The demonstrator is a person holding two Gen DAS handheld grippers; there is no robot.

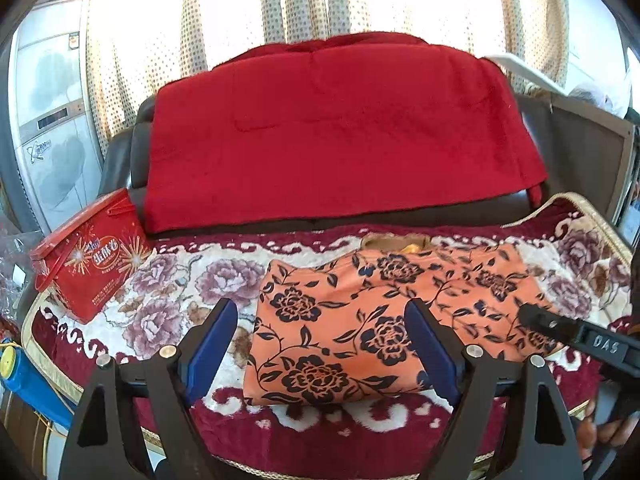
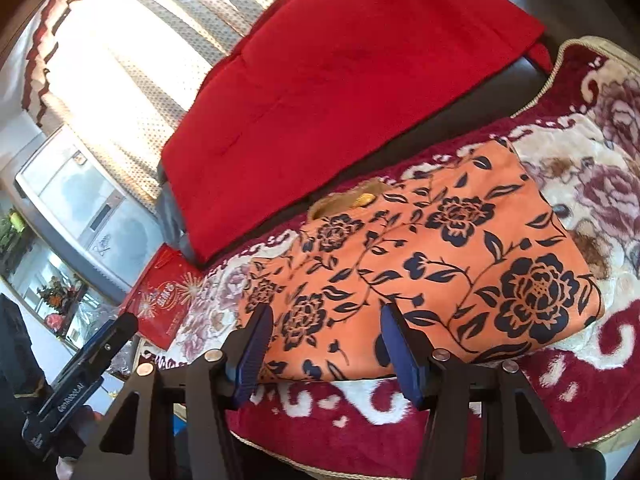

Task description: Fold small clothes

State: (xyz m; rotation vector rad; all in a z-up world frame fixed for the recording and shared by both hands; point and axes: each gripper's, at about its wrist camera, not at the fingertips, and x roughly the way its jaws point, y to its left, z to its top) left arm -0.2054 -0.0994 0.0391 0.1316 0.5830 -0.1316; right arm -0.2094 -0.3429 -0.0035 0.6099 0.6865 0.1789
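An orange garment with a black flower print [image 1: 360,312] lies folded flat on the flowered sofa cover [image 1: 180,280]; it also shows in the right wrist view [image 2: 432,264]. My left gripper [image 1: 324,320] is open and empty, hovering above the garment's near left part. My right gripper [image 2: 324,320] is open and empty above the garment's near edge. The right gripper's tip shows at the right of the left wrist view [image 1: 560,328]. The left gripper shows at the lower left of the right wrist view [image 2: 92,356].
A red blanket [image 1: 340,132] hangs over the dark sofa back. A red tin box [image 1: 88,260] stands on the sofa's left end, also in the right wrist view [image 2: 164,300]. A blue object [image 1: 28,380] lies off the left edge. Curtains hang behind.
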